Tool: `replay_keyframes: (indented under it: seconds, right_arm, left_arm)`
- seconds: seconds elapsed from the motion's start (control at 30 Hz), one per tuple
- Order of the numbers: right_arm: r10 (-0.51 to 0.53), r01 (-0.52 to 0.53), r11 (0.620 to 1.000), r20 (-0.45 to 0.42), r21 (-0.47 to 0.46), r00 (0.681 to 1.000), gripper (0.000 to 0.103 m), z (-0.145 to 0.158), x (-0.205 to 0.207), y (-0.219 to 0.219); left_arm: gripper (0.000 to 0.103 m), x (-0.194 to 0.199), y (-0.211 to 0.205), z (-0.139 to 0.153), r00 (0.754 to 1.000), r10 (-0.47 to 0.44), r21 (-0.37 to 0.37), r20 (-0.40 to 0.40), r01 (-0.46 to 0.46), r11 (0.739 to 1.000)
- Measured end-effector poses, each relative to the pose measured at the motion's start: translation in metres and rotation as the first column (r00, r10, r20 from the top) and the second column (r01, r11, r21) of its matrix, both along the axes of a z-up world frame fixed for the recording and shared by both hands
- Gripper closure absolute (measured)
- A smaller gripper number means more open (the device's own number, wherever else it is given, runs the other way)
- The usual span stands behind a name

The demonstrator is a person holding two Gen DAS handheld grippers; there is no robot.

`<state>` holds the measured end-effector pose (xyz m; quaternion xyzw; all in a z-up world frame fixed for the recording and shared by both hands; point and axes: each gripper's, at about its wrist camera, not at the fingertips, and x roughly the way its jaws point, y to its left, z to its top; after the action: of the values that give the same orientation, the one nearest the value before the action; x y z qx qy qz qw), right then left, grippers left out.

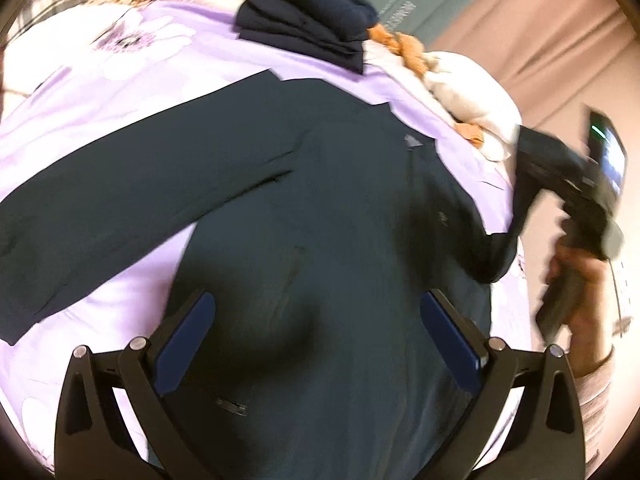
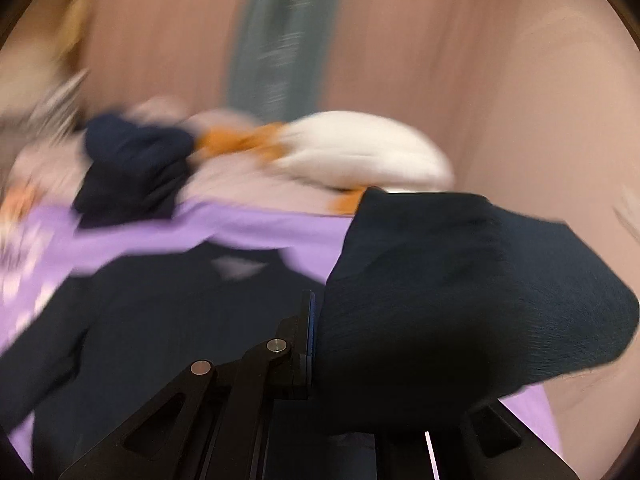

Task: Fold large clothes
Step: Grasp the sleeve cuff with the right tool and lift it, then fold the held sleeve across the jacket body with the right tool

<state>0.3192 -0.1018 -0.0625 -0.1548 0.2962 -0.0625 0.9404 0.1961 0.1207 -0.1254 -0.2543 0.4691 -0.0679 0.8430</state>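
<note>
Left claw (image 1: 318,332) gapes; right claw (image 2: 316,336) (blurred) seemingly grips jacket sleeve (image 2: 460,300).

My right wrist view is smeared with motion blur, so the folded dark pile (image 2: 132,168) and white pillow (image 2: 360,156) are just blobs. The sleeve (image 2: 460,300) I'm pinching covers my right gripper (image 2: 320,344)'s far finger completely. In the left view, the jacket (image 1: 304,208)'s hem runs off the bottom edge, and its other cuff off the left.

Lilac floral bedsheet (image 1: 120,92), pink curtain (image 1: 540,32)
</note>
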Motion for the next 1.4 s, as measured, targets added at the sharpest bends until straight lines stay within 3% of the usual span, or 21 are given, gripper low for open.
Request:
replay_keyframes:
  seconds: [0.1, 0.2, 0.23, 0.27, 0.3, 0.37, 0.43, 0.53, 0.63, 0.7, 0.83, 0.9, 1.0, 1.07, 1.1, 1.13, 1.2, 1.23, 1.3, 1.33, 1.4]
  right_arm:
    - [0.087, -0.102, 0.987, -0.121, -0.126, 0.989, 0.093, -0.058, 0.029, 0.066]
    - [0.137, -0.201, 0.956, -0.281, -0.212, 0.950, 0.093, -0.126, 0.043, 0.110]
    - [0.142, -0.219, 0.949, -0.317, -0.224, 0.938, 0.084, -0.140, 0.043, 0.113]
    - [0.146, -0.235, 0.945, -0.351, -0.229, 0.925, 0.068, -0.154, 0.042, 0.115]
    - [0.144, -0.240, 0.941, -0.362, -0.237, 0.921, 0.062, -0.162, 0.040, 0.112]
    - [0.144, -0.243, 0.936, -0.354, -0.253, 0.924, 0.043, -0.165, 0.037, 0.102]
    - [0.165, -0.257, 0.938, -0.354, -0.231, 0.921, 0.034, -0.156, 0.031, 0.091]
    - [0.289, -0.350, 0.928, -0.346, -0.127, 0.892, 0.034, -0.129, 0.003, 0.070]
    - [0.387, -0.370, 0.922, -0.297, 0.114, 0.873, 0.034, -0.096, -0.023, 0.029]
    - [0.370, -0.297, 0.912, -0.252, 0.284, 0.894, 0.033, -0.078, -0.032, -0.021]
    - [0.183, -0.077, 0.885, -0.190, 0.458, 0.965, 0.032, -0.062, -0.021, -0.123]
    - [0.071, 0.036, 0.826, -0.168, 0.563, 0.983, 0.032, -0.065, -0.020, -0.174]
    - [-0.023, 0.117, 0.662, -0.136, 0.741, 0.990, 0.032, -0.079, -0.001, -0.236]
    - [-0.070, 0.169, 0.593, -0.158, 0.788, 0.985, 0.032, -0.093, 0.019, -0.256]
    - [-0.085, 0.189, 0.587, -0.172, 0.787, 0.981, 0.032, -0.099, 0.022, -0.258]
    - [-0.098, 0.210, 0.606, -0.190, 0.768, 0.977, 0.032, -0.105, 0.032, -0.258]
    - [-0.127, 0.240, 0.683, -0.212, 0.689, 0.969, 0.032, -0.115, 0.053, -0.248]
    - [-0.128, 0.241, 0.701, -0.213, 0.672, 0.969, 0.032, -0.118, 0.058, -0.245]
    - [-0.109, 0.227, 0.703, -0.214, 0.674, 0.971, 0.033, -0.128, 0.071, -0.238]
    - [-0.092, 0.222, 0.702, -0.223, 0.676, 0.970, 0.038, -0.131, 0.077, -0.242]
    - [-0.056, 0.223, 0.724, -0.267, 0.652, 0.962, 0.067, -0.141, 0.085, -0.242]
  left_arm:
    - [0.000, 0.001, 0.013, -0.009, 0.999, 0.018, 0.005, -0.031, -0.018, 1.000]
    - [0.000, 0.006, 0.021, -0.017, 0.999, 0.027, 0.018, -0.045, -0.026, 0.999]
    - [0.000, 0.007, 0.023, -0.019, 0.999, 0.028, 0.024, -0.046, -0.027, 0.999]
    - [0.000, 0.009, 0.025, -0.021, 0.998, 0.028, 0.033, -0.050, -0.026, 0.999]
    - [0.000, 0.010, 0.026, -0.023, 0.998, 0.025, 0.038, -0.053, -0.023, 0.999]
    - [0.000, 0.012, 0.026, -0.027, 0.998, 0.017, 0.038, -0.059, -0.015, 0.999]
    - [0.000, 0.016, 0.026, -0.029, 0.999, 0.007, 0.023, -0.053, -0.006, 1.000]
    - [0.000, 0.023, 0.025, -0.029, 1.000, -0.005, -0.018, -0.028, 0.005, 1.000]
    - [0.000, 0.033, 0.025, -0.024, 1.000, 0.005, -0.047, 0.005, -0.005, 0.999]
    - [0.000, 0.044, 0.023, -0.020, 1.000, 0.003, -0.054, 0.026, -0.002, 0.999]
    - [0.000, 0.073, 0.010, -0.015, 0.997, -0.035, -0.071, 0.062, 0.039, 0.997]
    - [0.000, 0.092, -0.004, -0.017, 0.996, -0.071, -0.080, 0.059, 0.076, 0.994]
    - [0.001, 0.124, -0.028, -0.028, 0.990, -0.134, -0.132, 0.044, 0.139, 0.982]
    - [0.001, 0.144, -0.041, -0.034, 0.988, -0.150, -0.142, 0.032, 0.153, 0.978]
    - [0.001, 0.152, -0.048, -0.035, 0.986, -0.160, -0.141, 0.038, 0.164, 0.976]
    - [0.001, 0.160, -0.055, -0.037, 0.984, -0.169, -0.127, 0.048, 0.174, 0.976]
    - [0.001, 0.168, -0.063, -0.041, 0.981, -0.186, -0.105, 0.056, 0.191, 0.976]
    - [0.001, 0.172, -0.067, -0.046, 0.979, -0.197, -0.104, 0.055, 0.201, 0.974]
    - [0.001, 0.178, -0.069, -0.054, 0.978, -0.205, -0.091, 0.043, 0.209, 0.974]
    - [0.001, 0.180, -0.071, -0.058, 0.976, -0.213, -0.080, 0.038, 0.215, 0.973]
    - [0.001, 0.185, -0.075, -0.064, 0.974, -0.227, -0.035, 0.021, 0.228, 0.973]
